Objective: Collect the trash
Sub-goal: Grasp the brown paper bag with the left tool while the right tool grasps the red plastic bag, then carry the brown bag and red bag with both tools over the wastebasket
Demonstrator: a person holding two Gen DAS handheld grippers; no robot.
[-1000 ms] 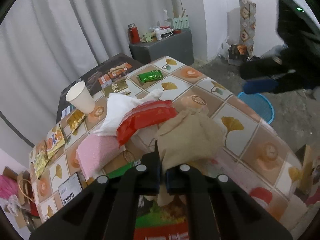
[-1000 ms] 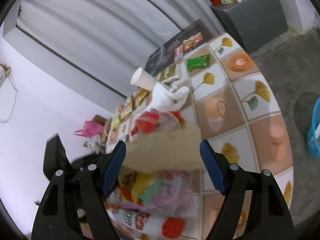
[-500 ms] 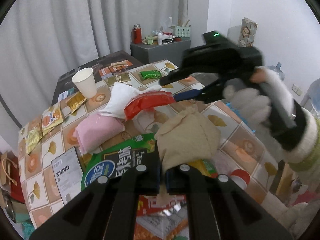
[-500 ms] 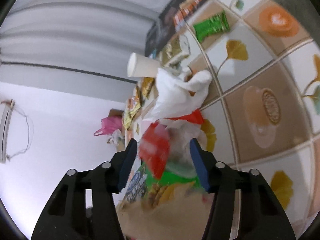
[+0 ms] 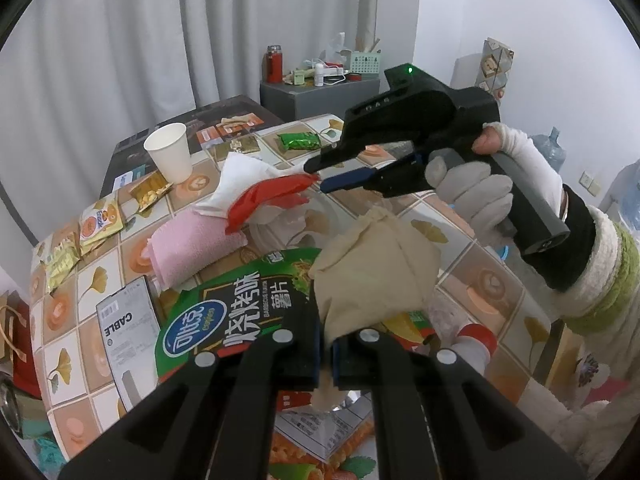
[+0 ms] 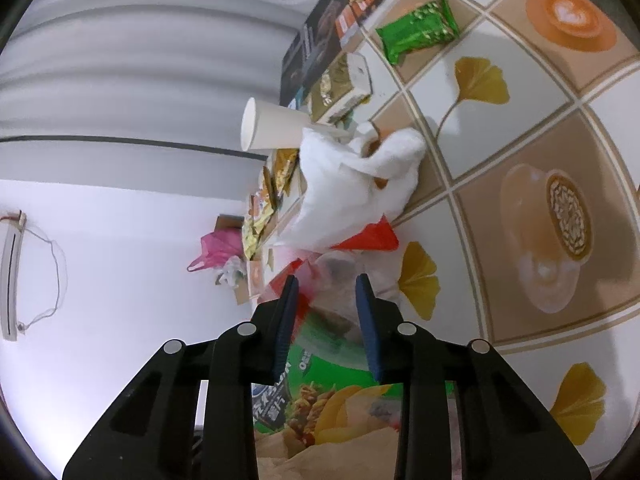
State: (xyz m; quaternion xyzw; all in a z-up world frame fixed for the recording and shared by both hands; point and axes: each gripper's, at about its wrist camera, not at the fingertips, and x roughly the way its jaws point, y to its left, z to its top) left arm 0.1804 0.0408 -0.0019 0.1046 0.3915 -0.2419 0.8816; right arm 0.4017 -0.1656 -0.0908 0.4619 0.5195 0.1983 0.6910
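Observation:
My left gripper (image 5: 326,344) is shut on a crumpled beige cloth (image 5: 372,264), held above a green chip bag (image 5: 236,312) on the tile-patterned table (image 5: 472,280). A gloved hand holds my right gripper (image 5: 316,178) at the tip of a red and clear plastic wrapper (image 5: 272,196). In the right wrist view the right gripper (image 6: 326,280) has its jaws closing around that wrapper (image 6: 368,236); the pads do not clearly press on it. A white tissue (image 6: 348,176) lies just beyond, beside a paper cup (image 6: 272,124).
A pink folded towel (image 5: 192,248), a cable box (image 5: 124,332) and snack sachets (image 5: 96,224) cover the table's left. A green packet (image 5: 300,141) and a dark box (image 5: 192,120) sit at the back. A grey cabinet (image 5: 316,96) stands behind the table.
My right gripper swung in from the right, came down to the red wrapper and narrowed its jaws around it. My left gripper shifted a little, still holding the beige cloth.

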